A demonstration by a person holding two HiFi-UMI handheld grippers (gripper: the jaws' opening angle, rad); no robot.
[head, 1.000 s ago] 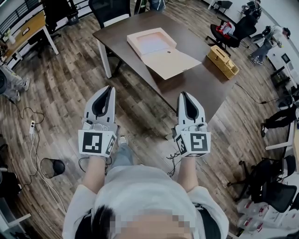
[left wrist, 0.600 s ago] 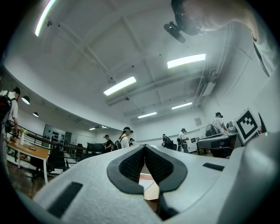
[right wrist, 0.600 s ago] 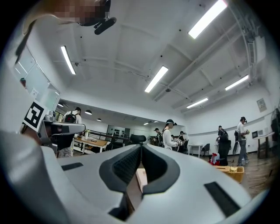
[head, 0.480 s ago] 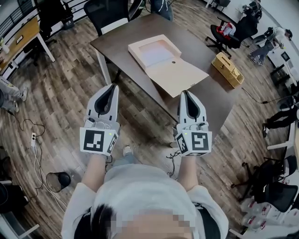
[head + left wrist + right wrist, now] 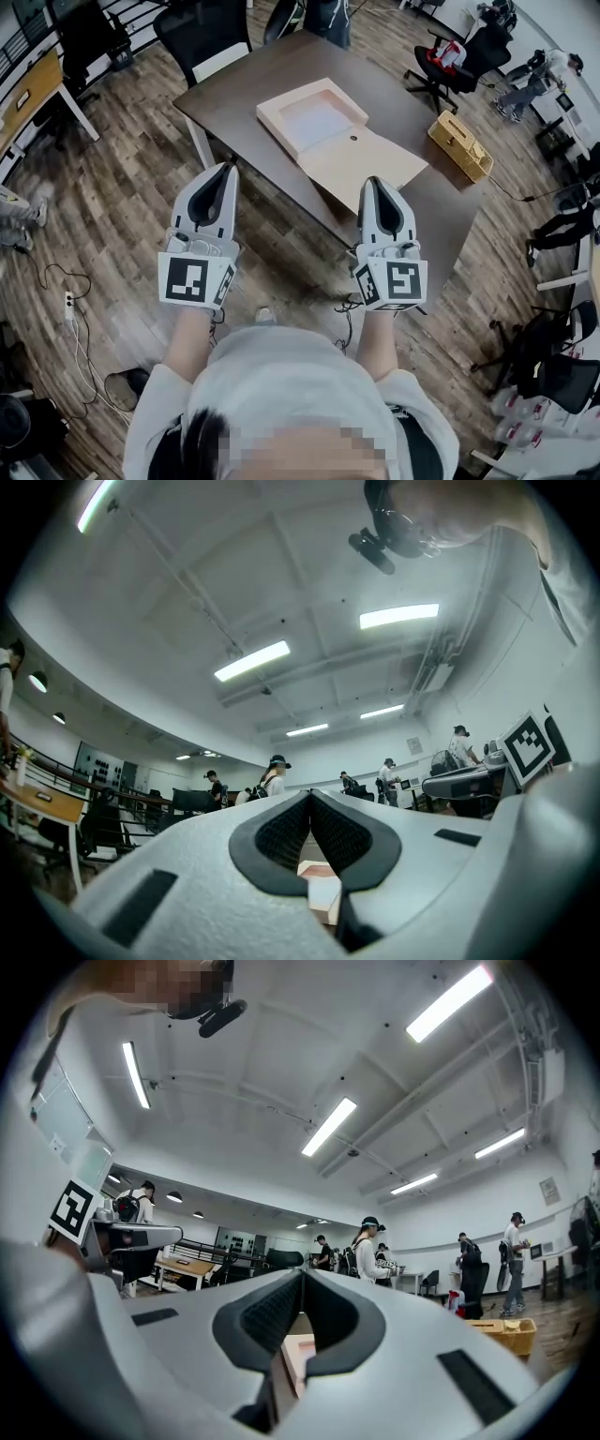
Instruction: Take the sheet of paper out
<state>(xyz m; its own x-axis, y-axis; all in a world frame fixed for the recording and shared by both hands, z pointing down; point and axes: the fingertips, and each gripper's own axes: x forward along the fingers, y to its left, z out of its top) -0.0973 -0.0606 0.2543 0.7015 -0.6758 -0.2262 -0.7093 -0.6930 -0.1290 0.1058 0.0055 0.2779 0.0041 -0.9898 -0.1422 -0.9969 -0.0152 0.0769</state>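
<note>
An open tan box file point(image 5: 317, 120) lies on the dark brown table point(image 5: 422, 216), with its lid flap point(image 5: 367, 164) folded out toward me. A pale sheet of paper point(image 5: 314, 114) shows inside its tray. My left gripper point(image 5: 225, 169) hangs over the wooden floor just short of the table's near-left edge, shut with nothing in it. My right gripper point(image 5: 375, 182) is shut and empty too, its tip over the table's near edge beside the lid flap. Between the closed jaws, the left gripper view shows the box file point(image 5: 323, 888), and the right gripper view shows the box file point(image 5: 298, 1358).
A yellow basket point(image 5: 459, 142) stands at the table's right end. A black office chair point(image 5: 202, 33) stands behind the table's left corner, and a red chair point(image 5: 450, 56) at the far right. Cables point(image 5: 66, 300) trail over the floor at left. People stand farther off in the room.
Both grippers have moved forward together toward the table. The table and the box file sit lower and nearer in the head view. Both grippers stay shut.
</note>
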